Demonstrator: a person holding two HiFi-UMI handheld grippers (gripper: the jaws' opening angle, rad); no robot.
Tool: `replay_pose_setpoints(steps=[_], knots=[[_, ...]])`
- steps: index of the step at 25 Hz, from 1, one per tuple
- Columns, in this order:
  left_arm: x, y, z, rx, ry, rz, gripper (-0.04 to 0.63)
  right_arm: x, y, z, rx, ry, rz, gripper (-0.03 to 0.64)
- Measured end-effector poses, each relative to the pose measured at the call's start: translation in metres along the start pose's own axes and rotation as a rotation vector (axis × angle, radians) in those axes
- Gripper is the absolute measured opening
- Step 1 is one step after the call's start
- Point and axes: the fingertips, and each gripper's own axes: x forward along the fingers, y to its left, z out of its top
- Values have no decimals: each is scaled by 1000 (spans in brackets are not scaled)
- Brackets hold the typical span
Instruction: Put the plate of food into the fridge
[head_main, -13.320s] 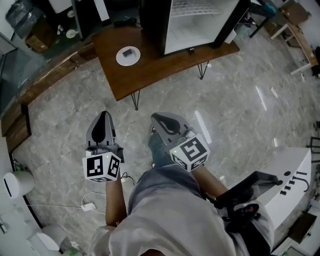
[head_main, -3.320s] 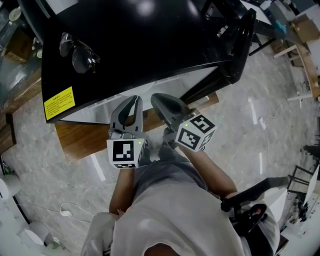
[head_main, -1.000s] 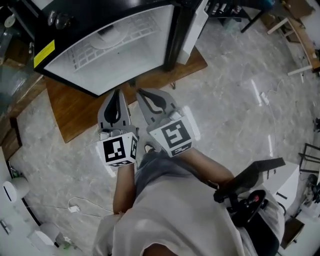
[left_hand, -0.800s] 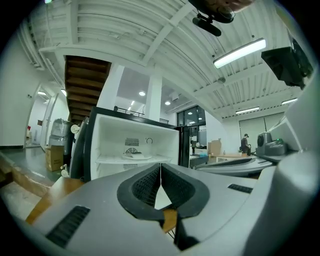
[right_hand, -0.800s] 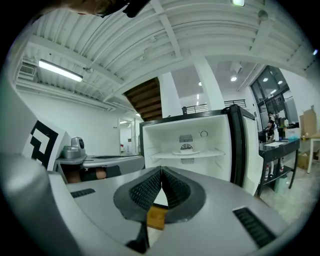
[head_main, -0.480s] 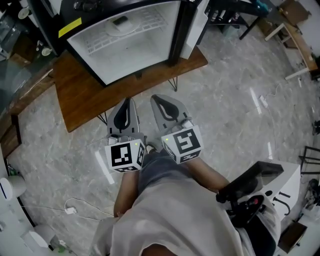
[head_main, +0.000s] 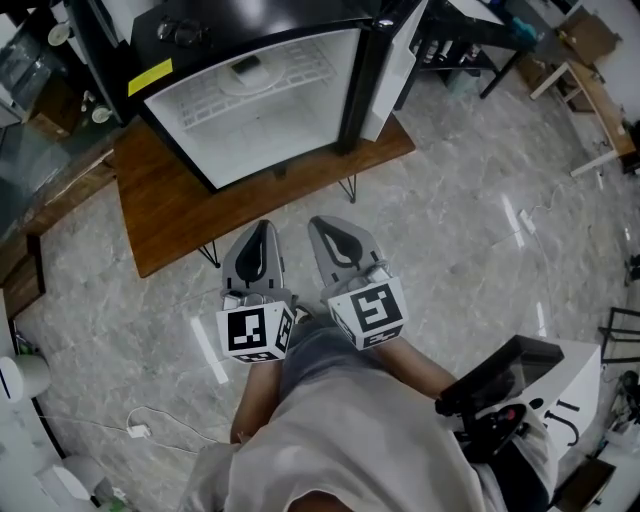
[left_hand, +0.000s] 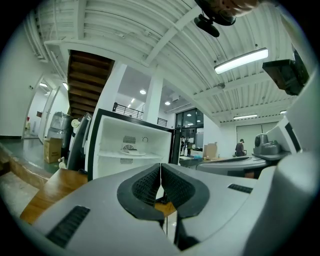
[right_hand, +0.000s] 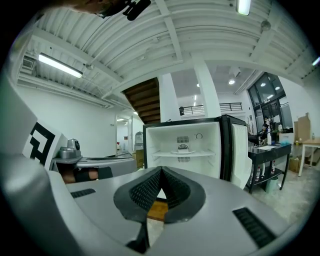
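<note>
Looking down at a black fridge (head_main: 352, 70) parked on a wooden bench (head_main: 170, 205), with the door (head_main: 388, 78) swung open on the right side. Can spot the plate of food (head_main: 245, 71) already inside, sitting about mid-way along the white wire shelf (head_main: 295, 62) in the upper part. Shows up on that same shelf in both gripper views too, close to the back wall.

As for writing, not much to report. Found just a yellow sticker (head_main: 150, 76) on the top front edge of the fridge, with dark print too small to read. Also seeing black-and-white square patterns on the marker cubes (head_main: 250, 332), no actual words.

Holding the left hand-held gripper (head_main: 262, 226) clenched tight, pads pressed together and nothing caught between them. Same deal with the right hand-held gripper (head_main: 320, 222): jaws closed up, gripping nothing. Keeping the two side by side, just off the front edge of the bench, above the grey marble floor (head_main: 460, 220), both aimed at the open fridge and well apart from the plate.
</note>
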Motion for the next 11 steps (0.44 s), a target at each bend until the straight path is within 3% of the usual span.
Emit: replay_pose_setpoints(steps=[4, 11], knots=[[8, -14, 4, -76, -12, -29, 22, -4, -8, 8, 41, -10, 19, 18], [13, -35, 13, -119, -66, -33, 23, -14, -27, 17, 26, -14, 40, 18]])
